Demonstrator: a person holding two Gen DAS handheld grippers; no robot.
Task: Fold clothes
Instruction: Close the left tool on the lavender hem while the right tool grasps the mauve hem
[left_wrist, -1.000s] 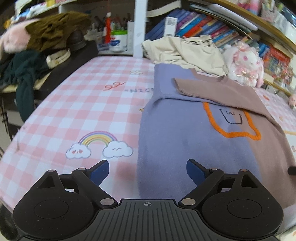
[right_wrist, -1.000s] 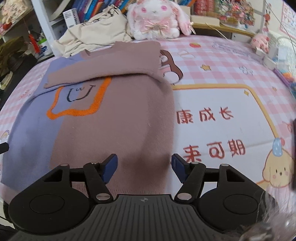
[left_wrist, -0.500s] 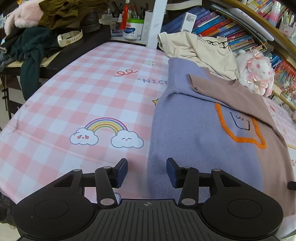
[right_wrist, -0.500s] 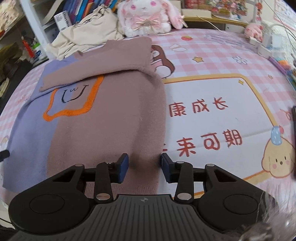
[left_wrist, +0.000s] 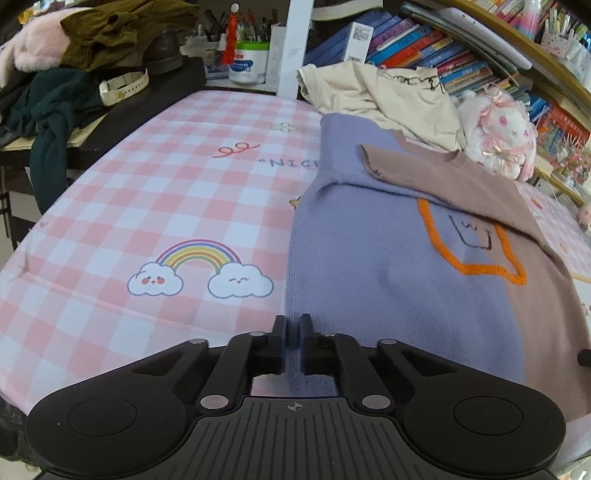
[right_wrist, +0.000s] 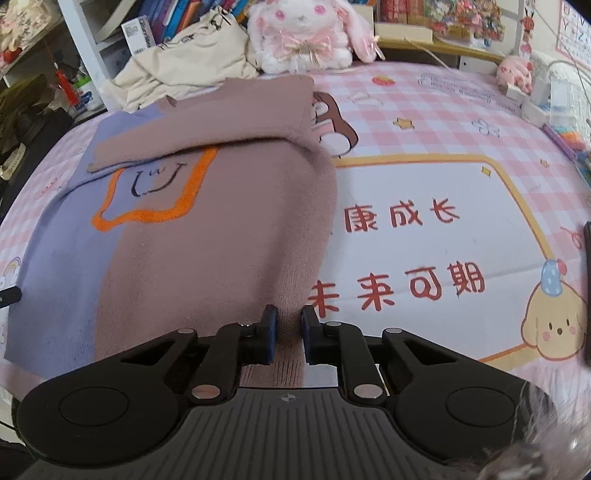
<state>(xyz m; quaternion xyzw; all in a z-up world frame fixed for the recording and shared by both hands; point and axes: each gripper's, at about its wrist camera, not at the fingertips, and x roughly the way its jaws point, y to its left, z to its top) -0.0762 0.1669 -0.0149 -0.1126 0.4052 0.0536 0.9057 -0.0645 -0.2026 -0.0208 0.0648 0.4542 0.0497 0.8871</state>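
Tub: white, on shelf, contents hidden.
Sweater: purple and brown halves, flat on cloth, sleeve folded across.
Left gripper: pinching purple hem.
Right gripper: pinching brown hem.

We see a pink checked cloth covering the table, with a rainbow and two clouds printed at centre left of the left view. In the upper left lies a heap of dark and olive clothing, with a white tub beside it. A cream garment sits crumpled at upper centre, below a row of books. A pink-and-white plush rabbit sits at the top centre of the right view, and a cartoon puppy print at lower right.
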